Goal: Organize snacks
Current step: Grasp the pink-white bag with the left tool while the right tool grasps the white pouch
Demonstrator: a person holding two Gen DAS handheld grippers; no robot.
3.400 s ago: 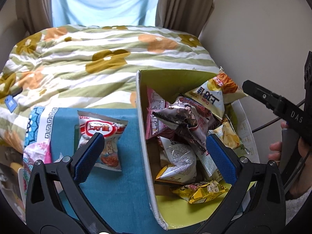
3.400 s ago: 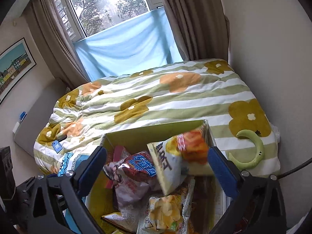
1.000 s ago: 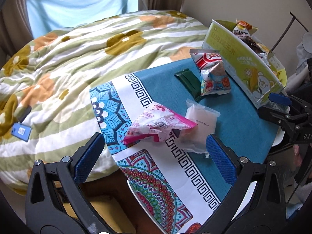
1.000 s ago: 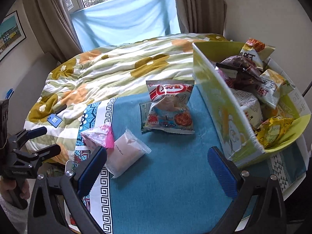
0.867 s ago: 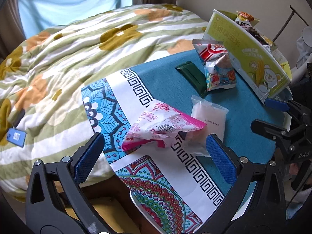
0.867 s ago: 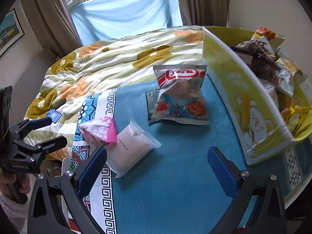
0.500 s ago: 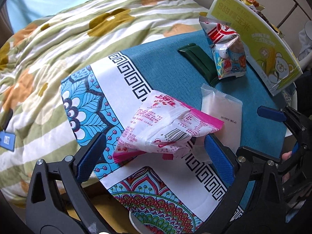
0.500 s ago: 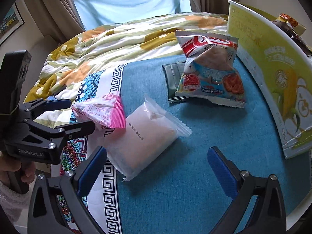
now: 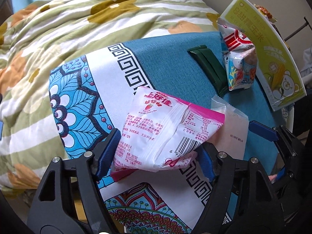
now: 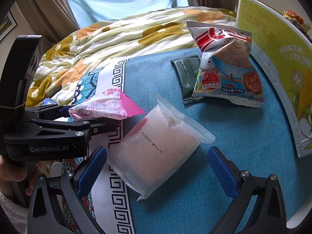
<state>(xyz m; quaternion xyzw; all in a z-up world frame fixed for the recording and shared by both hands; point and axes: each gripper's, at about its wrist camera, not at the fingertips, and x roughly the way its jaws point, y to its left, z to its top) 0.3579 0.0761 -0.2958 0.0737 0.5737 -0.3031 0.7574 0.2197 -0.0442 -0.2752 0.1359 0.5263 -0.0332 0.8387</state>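
Four packets loose on table (image 10: 224,136); box (image 10: 273,58) part-filled. Left hand-held gripper (image 9: 156,154) closing around pink packet (image 9: 165,128); right hand-held gripper (image 10: 156,167) spread over pale packet (image 10: 156,148).

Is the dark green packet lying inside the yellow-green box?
No, the dark green packet lies flat on the blue tablecloth, partly under the shrimp-chip bag, outside the yellow-green box.

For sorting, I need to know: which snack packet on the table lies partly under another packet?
The dark green packet: the shrimp bag covers its right side. The pink bag is between the closing left gripper jaws.
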